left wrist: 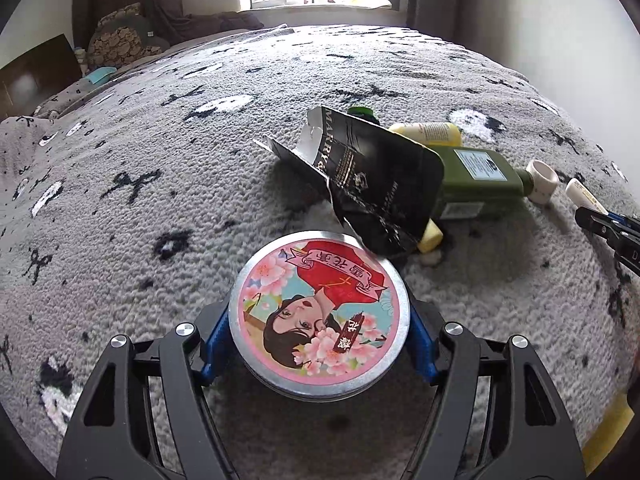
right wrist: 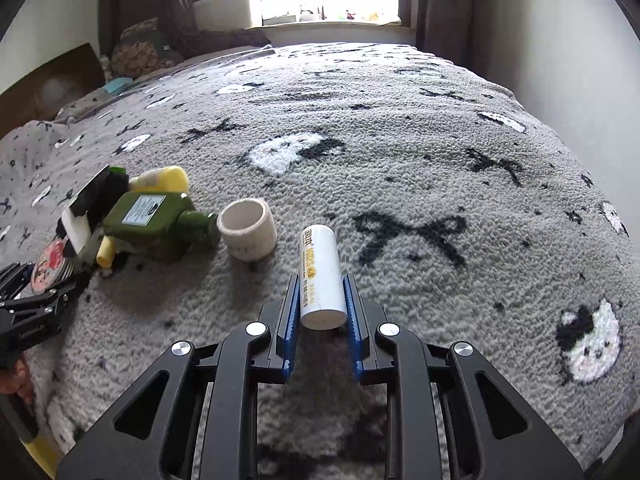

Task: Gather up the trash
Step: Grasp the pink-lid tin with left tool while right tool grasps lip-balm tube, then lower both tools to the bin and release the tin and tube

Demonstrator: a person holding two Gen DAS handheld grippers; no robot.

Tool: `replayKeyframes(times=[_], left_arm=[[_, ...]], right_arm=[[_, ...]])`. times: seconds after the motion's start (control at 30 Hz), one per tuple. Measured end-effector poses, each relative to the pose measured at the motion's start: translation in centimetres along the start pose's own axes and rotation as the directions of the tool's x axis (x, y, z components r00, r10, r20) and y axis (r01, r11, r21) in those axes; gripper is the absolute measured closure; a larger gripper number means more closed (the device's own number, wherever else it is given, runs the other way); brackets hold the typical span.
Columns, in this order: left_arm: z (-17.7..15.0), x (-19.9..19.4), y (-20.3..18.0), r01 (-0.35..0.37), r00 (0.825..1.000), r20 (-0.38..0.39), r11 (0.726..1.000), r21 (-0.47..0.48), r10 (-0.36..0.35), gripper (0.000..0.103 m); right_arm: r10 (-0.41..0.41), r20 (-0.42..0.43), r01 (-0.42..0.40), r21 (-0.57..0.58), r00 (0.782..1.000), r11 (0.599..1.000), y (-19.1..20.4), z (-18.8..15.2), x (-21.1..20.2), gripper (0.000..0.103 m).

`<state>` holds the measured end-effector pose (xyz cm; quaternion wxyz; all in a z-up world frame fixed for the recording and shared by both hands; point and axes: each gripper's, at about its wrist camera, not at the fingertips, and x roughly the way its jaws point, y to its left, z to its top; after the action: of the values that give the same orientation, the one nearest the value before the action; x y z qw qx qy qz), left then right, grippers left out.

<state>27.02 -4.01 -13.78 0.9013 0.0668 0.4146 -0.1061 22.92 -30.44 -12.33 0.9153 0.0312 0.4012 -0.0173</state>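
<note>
On the grey blanket (right wrist: 400,128), our left gripper (left wrist: 320,316) pinches the round tin (left wrist: 320,316) at its rim; it looks stiff and slippery. Our right gripper (right wrist: 322,300) clamps the light white tube (right wrist: 321,276) across its smooth sides.

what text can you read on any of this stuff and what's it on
"MARRY": torn black box.
"KIDS": white tube in the right tongs; its Chinese characters are too blurred.
Round tin in the left tongs: upside-down Chinese banner, unreadable.
Green bottle: label too small.
</note>
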Motion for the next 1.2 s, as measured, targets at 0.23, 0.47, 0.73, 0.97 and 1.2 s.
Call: replayKeyframes(times=[0.23,0.47,0.73,0.97,1.2], left_arm=[[-3.8,-3.8,-0.9,0.032,0.998,0.046,0.999,0.020,-0.033,0.036],[-7.8,-8.3,-2.2,0.049,0.992,0.110,0.998,0.050,-0.054,0.036],[-11.9,-12.7,-3.6,0.094,0.984,0.146,0.992,0.087,-0.106,0.036],[-15.8,-14.2,-4.0,0.108,0.986,0.121,0.990,0.090,-0.119,0.036],[-19.9,-13.8,-4.2,0.141,0.989,0.045,0.988,0.071,-0.144,0.036]], right_arm=[[0.035,0.040,-0.033,-0.055,0.999,0.998,0.6,-4.9,-4.0,0.081],[0.105,0.072,-0.097,-0.101,0.992,0.990,2.0,-9.0,-8.3,0.081],[0.157,0.096,-0.140,-0.170,0.983,0.976,4.4,-12.9,-12.3,0.081],[0.220,0.034,-0.210,-0.187,0.975,0.960,5.9,-16.7,-13.4,0.081],[0.244,-0.056,-0.250,-0.170,0.968,0.953,6.8,-20.0,-12.6,0.081]])
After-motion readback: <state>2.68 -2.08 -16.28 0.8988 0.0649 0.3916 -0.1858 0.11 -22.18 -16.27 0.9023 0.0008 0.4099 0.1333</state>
